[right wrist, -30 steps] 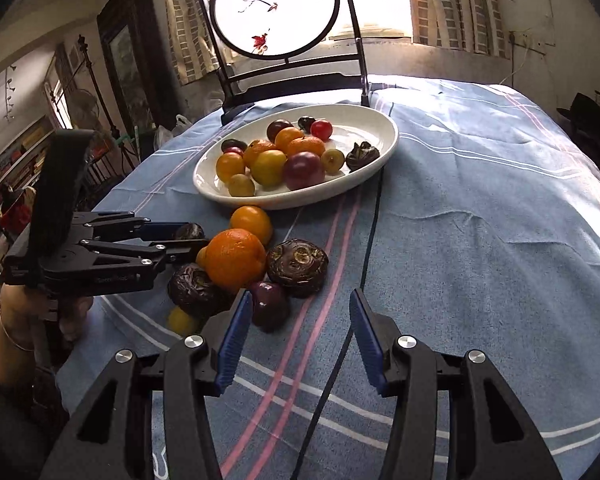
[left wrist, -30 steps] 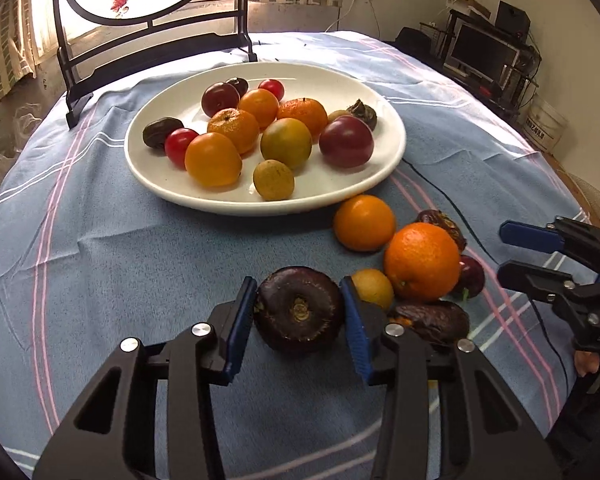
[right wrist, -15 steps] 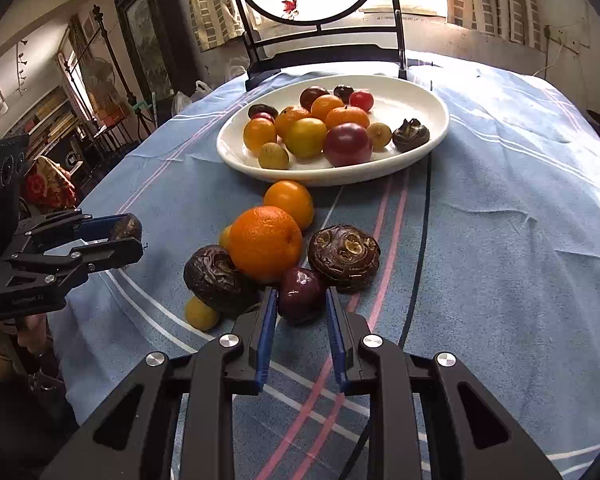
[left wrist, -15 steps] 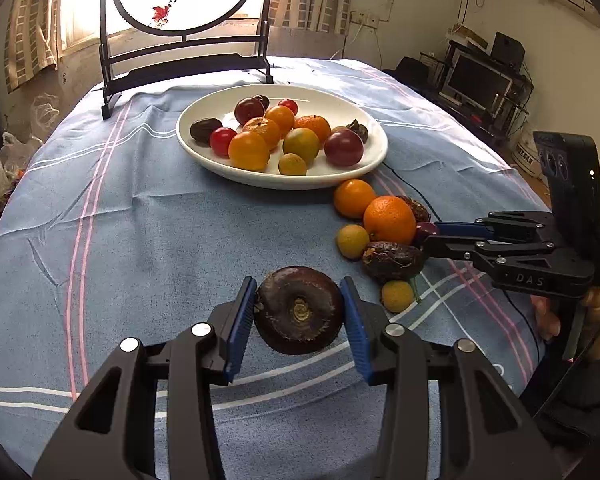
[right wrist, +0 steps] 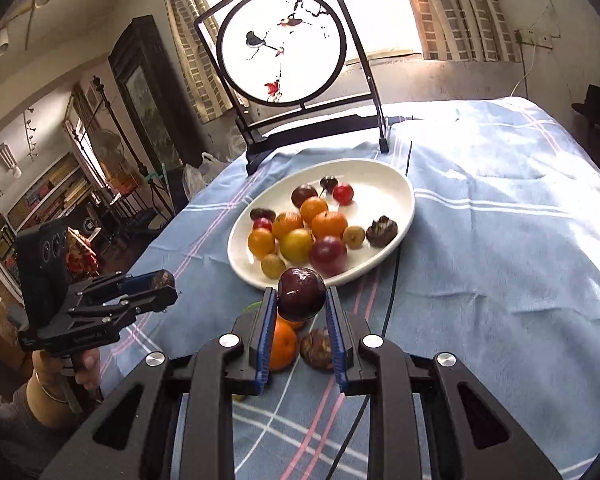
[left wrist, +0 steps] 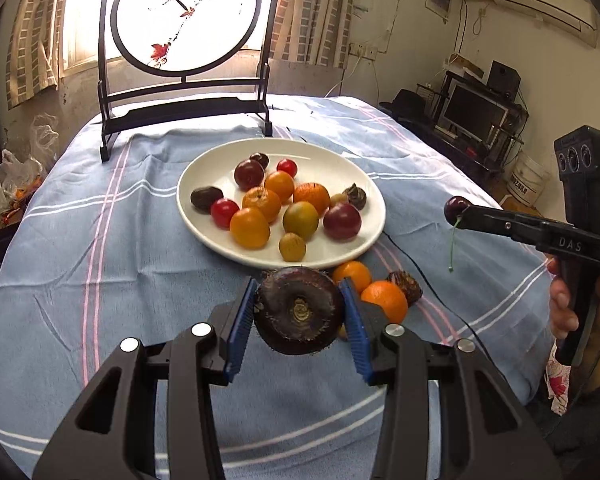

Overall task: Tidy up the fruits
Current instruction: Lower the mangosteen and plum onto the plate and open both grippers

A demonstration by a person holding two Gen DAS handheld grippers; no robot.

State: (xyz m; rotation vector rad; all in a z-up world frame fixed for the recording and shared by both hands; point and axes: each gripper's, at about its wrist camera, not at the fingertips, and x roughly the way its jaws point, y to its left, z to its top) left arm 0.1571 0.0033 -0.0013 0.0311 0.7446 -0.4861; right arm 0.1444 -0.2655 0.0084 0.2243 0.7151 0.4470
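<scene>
**Left tongs.** The left tongs (left wrist: 299, 286) pinch one dark brown fruit (left wrist: 299, 314) across its width. Its flat stem face is turned toward the camera. The fruit is held clear of the bench (left wrist: 100, 280), short of the near rim of the plate (left wrist: 332, 160).

**Plate.** The plate lies ahead of and below both tongs. In the left wrist view its long axis runs left to right.

Contents, counted:
- orange citrus: four
- greenish-yellow fruit: one
- small yellow fruits: two
- small bright red fruits: two
- dark red fruits: two
- dark brown or blackish fruits: three

Total on the plate: fourteen.

**Loose fruit.** Just outside the plate's near rim, three fruits in view rest on the bench:
- orange citrus (left wrist: 384, 300): two
- dark wrinkled fruit (left wrist: 406, 283): one

The tongs may hide more.

**Right tongs.** The right tongs (right wrist: 300, 304) are pressed together on one dark red cherry (right wrist: 301, 288). Its green stalk hangs free. The cherry is held above the bench, at the plate's right side in the left wrist view and over the near rim in the right wrist view.

**Controlling relation.** Each held fruit must travel forward and down to reach the plate. The right tongs appear slightly nearer to it. Open space on the plate lies mainly along its far and right edges.
</scene>
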